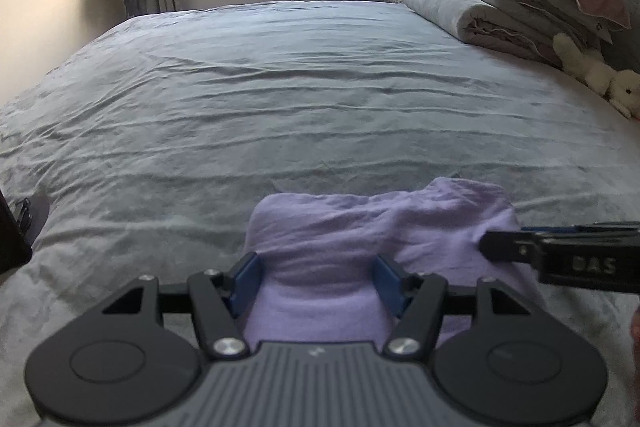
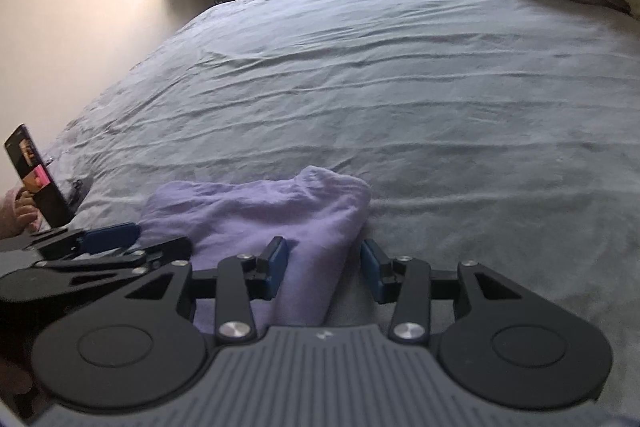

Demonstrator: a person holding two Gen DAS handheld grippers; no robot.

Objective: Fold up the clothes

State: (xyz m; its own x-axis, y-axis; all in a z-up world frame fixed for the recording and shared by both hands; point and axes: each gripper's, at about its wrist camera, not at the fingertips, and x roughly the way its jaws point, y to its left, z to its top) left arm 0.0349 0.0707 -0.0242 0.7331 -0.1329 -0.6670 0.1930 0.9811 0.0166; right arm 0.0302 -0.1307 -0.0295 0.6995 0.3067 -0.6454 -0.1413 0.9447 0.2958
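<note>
Far left: a phone [image 2: 34, 179] stands propped at the near-left edge of the bed, a hand just beside it
Left gripper [image 1: 316, 287]: blue fingers [image 1: 245, 287] stand wide, one either side of a raised ridge of cloth; the pads look close to the cloth, not pinching it
Garment: a lilac knitted garment [image 1: 360, 227] lies in a compact, already folded bundle on the grey bed sheet [image 1: 280, 87], at the near edge of the bed, under both grippers
Right gripper [image 2: 324, 267]: fingers part-open; the bundle's right edge lies between them, against the left finger, with bare sheet before the right finger; nothing gripped
Far right: rolled and stacked quilts [image 1: 500, 11] with a mauve pillow on top and a cream plush toy [image 1: 600, 75] at the head of the bed, well apart from the garment
Step in hand: judged a release after a fold, or a fresh hold being lined up; the views do not settle which
Next move calls for: if another fold is due, both pairs of fingers closing on one edge together and lifting evenly so the layers do not slide; otherwise drawing clear without dragging cloth
</note>
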